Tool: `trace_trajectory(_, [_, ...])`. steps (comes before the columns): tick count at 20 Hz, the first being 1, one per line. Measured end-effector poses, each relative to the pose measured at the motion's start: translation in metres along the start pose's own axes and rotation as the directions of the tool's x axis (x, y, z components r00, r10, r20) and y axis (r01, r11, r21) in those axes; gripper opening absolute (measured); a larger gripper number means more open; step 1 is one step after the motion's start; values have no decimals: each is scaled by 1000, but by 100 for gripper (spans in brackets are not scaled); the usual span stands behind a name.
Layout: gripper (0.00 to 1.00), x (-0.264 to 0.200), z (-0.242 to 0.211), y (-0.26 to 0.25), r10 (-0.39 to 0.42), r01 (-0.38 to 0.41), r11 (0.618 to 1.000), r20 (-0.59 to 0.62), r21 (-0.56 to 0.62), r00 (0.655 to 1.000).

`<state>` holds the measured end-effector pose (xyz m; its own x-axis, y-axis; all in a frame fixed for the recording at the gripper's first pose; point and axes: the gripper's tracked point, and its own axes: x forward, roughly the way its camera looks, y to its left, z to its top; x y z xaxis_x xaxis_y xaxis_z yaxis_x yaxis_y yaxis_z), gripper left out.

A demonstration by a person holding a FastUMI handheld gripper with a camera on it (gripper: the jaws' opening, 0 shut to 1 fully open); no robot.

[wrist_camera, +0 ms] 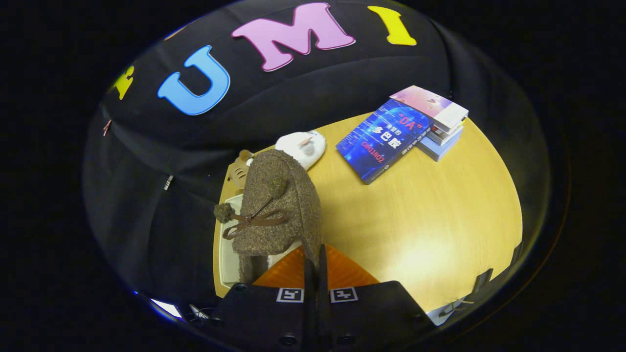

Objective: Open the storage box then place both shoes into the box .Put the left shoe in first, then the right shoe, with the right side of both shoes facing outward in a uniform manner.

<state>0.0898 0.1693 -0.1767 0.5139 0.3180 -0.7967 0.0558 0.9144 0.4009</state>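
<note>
While the fingers pinch the brown shoe by its edge, it hangs upright over the box, just left.

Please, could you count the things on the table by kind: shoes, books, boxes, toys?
Shoes: 1, brown fuzzy bow shoe, gripper shut on its edge.
Books: 4, blue book leaning on three stacked books.
Boxes: 1, white storage box.
Toys: 2, white plush, tan plush.
Total: 8.

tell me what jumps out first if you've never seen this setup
The fuzzy brown shoe with its bow, pinched at its edge by the shut gripper and hanging over the white storage box. Beyond it on the wooden table, a blue book leans on a small stack.
</note>
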Motion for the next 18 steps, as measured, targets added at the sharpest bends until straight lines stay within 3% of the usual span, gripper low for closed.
trace_trajectory(4, [5,23,-13,51,37,-37,999,-21,-9,999])
trace_trajectory(8, [5,52,-27,73,17,-18,1000,-44,-16,999])
trace_trajectory(18, [5,107,-63,64,-137,134,990,-87,-46,987])
